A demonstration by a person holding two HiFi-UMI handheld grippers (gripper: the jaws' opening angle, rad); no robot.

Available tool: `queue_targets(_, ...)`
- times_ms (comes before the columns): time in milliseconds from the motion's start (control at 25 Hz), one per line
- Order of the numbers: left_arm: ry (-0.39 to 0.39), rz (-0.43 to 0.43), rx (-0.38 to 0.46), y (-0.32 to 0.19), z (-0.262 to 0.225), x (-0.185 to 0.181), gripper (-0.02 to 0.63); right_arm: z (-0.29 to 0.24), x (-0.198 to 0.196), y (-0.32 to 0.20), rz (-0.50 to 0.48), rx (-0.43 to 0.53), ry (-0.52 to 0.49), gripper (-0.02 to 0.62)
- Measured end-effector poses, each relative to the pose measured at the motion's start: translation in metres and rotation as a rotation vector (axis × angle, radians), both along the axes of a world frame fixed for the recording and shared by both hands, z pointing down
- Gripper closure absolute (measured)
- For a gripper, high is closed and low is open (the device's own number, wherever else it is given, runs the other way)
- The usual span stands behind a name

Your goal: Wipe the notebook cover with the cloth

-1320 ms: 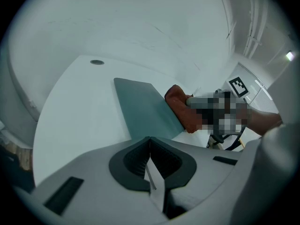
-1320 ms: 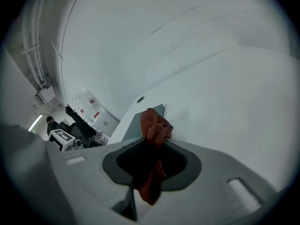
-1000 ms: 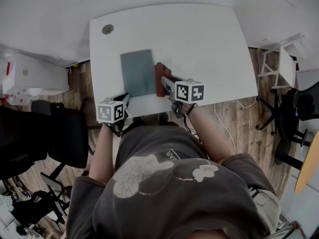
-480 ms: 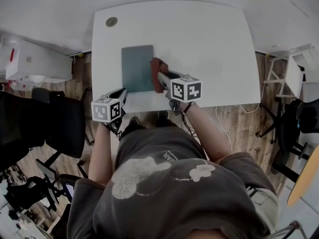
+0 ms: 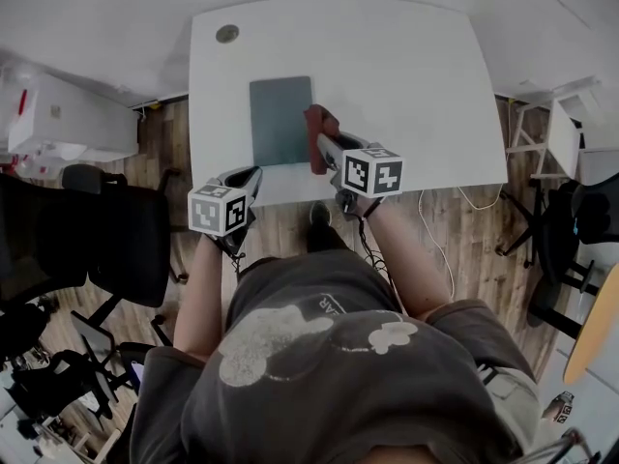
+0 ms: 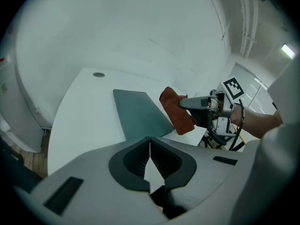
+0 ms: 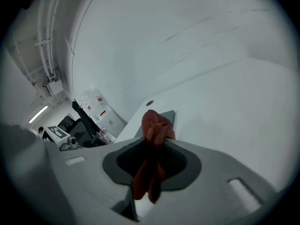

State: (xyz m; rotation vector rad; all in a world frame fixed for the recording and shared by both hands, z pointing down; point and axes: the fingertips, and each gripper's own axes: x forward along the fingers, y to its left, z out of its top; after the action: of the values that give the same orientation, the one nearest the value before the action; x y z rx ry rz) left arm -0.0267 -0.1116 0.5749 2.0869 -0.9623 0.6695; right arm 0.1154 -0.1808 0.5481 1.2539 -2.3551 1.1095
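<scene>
- presently, the white table (image 5: 406,75) fills the upper centre of the head view, with a round grommet hole (image 5: 227,34) at its upper left corner.
- the notebook (image 5: 281,120) lies flat and shut on the table, left of centre, dark grey-green cover up, its long sides running away from the person.
- the right gripper (image 5: 324,148) sits just right of the notebook's lower right corner; its jaws are clamped on the cloth (image 5: 319,133).
- the cloth is reddish-brown and bunched; in the right gripper view one end stands beyond the jaw tips and the rest hangs back between the jaws.
- the cloth is right beside the notebook's right edge; whether it touches the cover cannot be told.
- the left gripper (image 5: 247,180) is below the notebook's lower left corner, over the table's near edge; its jaws are pressed together with nothing between them.
- a white box unit (image 5: 68,129) stands on the wooden floor at the left of the frame; its contents are not visible.
- a black office chair (image 5: 116,259) is at lower left.
</scene>
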Motion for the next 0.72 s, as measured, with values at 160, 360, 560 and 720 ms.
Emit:
queue_targets(160,0.025,0.038,0.01,0.026,-0.005,-0.016,0.609,-0.012,-0.027,0.03,0.014,0.019,-0.005,0.505)
queue_targets(360,0.04,0.082,0.024,0.055,-0.007,-0.028,0.611,-0.021,-0.048,0.066,0.035,0.035,-0.007,0.505)
queue_targets(560,0.063,0.107,0.042,0.084,-0.011,-0.043,0.609,-0.031,-0.064,0.1,0.059,0.064,0.013,0.505)
queue_targets(720,0.071,0.13,0.062,0.11,-0.016,-0.053,0.609,-0.035,-0.072,0.131,0.083,0.077,0.024,0.505)
